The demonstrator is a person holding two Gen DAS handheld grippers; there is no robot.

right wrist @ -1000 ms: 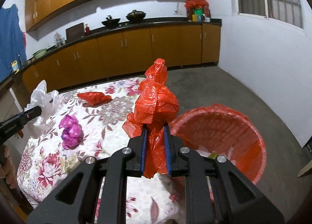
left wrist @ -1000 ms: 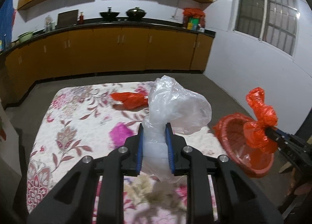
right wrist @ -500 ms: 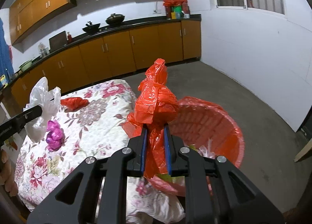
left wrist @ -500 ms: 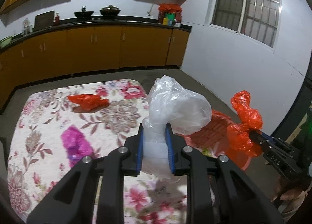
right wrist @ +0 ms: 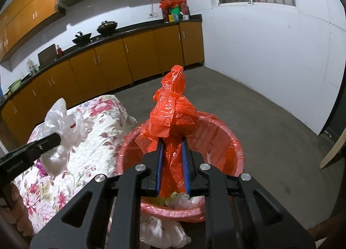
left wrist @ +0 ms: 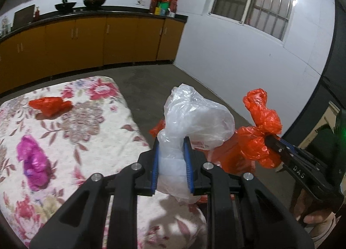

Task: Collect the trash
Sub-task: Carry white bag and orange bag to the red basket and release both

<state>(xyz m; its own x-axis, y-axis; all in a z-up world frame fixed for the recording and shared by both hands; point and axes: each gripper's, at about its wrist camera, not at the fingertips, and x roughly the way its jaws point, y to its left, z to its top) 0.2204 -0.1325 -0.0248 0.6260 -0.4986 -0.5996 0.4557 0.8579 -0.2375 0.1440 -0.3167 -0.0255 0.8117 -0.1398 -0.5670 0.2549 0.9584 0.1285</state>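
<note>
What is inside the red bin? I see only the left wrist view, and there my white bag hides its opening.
Observer: The right wrist view looks into the red bin. It has a red liner, and pale and greenish trash lies at the bottom.
Operator: Is the red bag above the opening?
Observer: Yes. In that view the red bag, clamped in the right gripper, appears over the opening.
Operator: And my white bag?
Observer: The white bag, clamped in the left gripper, appears over the flowered cloth, left of the bin and not over the opening.
</note>
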